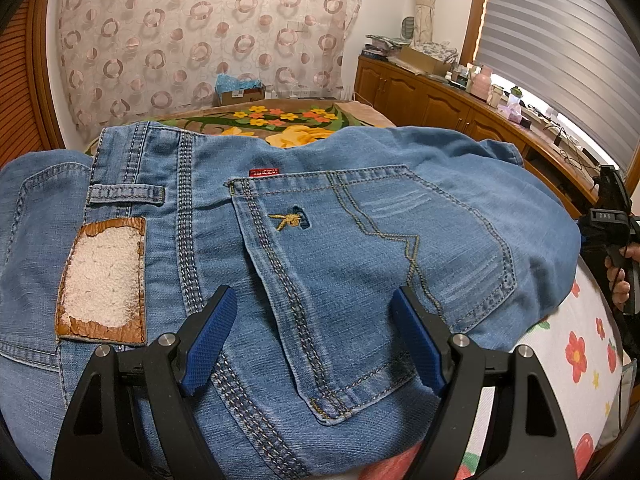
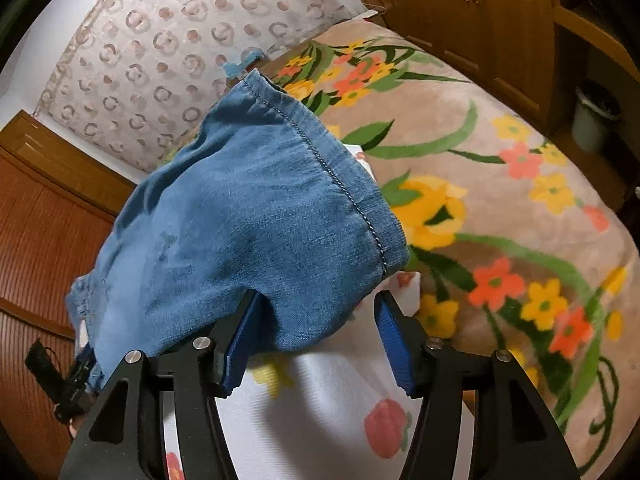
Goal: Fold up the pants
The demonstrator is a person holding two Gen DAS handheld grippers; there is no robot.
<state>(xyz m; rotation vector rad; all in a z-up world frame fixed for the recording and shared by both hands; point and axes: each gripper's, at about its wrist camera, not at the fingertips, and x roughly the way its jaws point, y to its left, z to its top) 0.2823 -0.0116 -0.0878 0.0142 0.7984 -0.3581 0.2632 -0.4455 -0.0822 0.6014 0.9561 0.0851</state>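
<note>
Blue jeans [image 1: 320, 220] lie on the bed, seat side up, with a back pocket [image 1: 372, 264] and a worn leather patch [image 1: 102, 280] showing. My left gripper [image 1: 314, 300] is open just above the seat, its blue pads either side of the pocket, holding nothing. In the right wrist view a hemmed leg end of the jeans [image 2: 248, 208] drapes over my left finger [image 2: 240, 344]. My right gripper [image 2: 316, 304] is open, its jaws wide apart and not closed on the cloth. The other gripper shows at the edge in each view [image 1: 612, 220] [image 2: 68, 384].
A white sheet with red flowers [image 2: 320, 400] lies under the jeans, on a tan floral blanket [image 2: 500, 200]. Wooden cabinets [image 1: 420, 100] with clutter run along the right. A patterned curtain [image 1: 200, 32] hangs behind the bed. A bin [image 2: 596, 116] stands by the cabinets.
</note>
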